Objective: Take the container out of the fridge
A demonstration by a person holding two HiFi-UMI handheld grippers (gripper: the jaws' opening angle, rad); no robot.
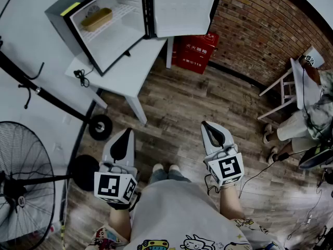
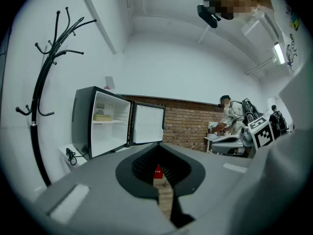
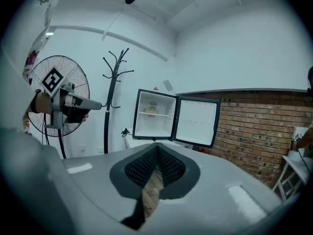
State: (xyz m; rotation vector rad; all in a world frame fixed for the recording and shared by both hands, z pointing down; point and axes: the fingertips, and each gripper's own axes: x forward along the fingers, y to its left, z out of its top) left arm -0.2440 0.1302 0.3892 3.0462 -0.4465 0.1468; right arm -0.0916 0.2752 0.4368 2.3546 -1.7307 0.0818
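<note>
- While the person stands well apart from the fridge point(image 1: 60, 22), the left gripper point(image 1: 125, 133) and the right gripper point(image 1: 207, 125) are held side by side over the wooden floor point(image 1: 197, 100), both pointing towards the appliance.
- Left gripper: jaws clenched together, tips meeting, nothing between them; the left gripper view shows only floor through the narrow slit below the tips.
- Right gripper: jaws likewise pressed together and empty, as its own view shows.
- Fridge: a small dark-cased unit standing on a white table point(image 1: 130, 74); its door point(image 1: 182, 7) is swung fully open to the right, exposing a white interior.
- Container point(image 1: 97, 19): a low yellowish box lying on the upper wire shelf inside the fridge, untouched and far from either gripper.
- Red box point(image 1: 195, 51): stands on the floor beneath the open door, against the brick wall point(image 1: 250, 30).
- Surroundings: a pedestal fan point(image 1: 26, 181) at the person's left; a black coat rack point(image 2: 49, 58) beside the fridge; a seated person point(image 1: 307, 113) at the far right by a white table.
</note>
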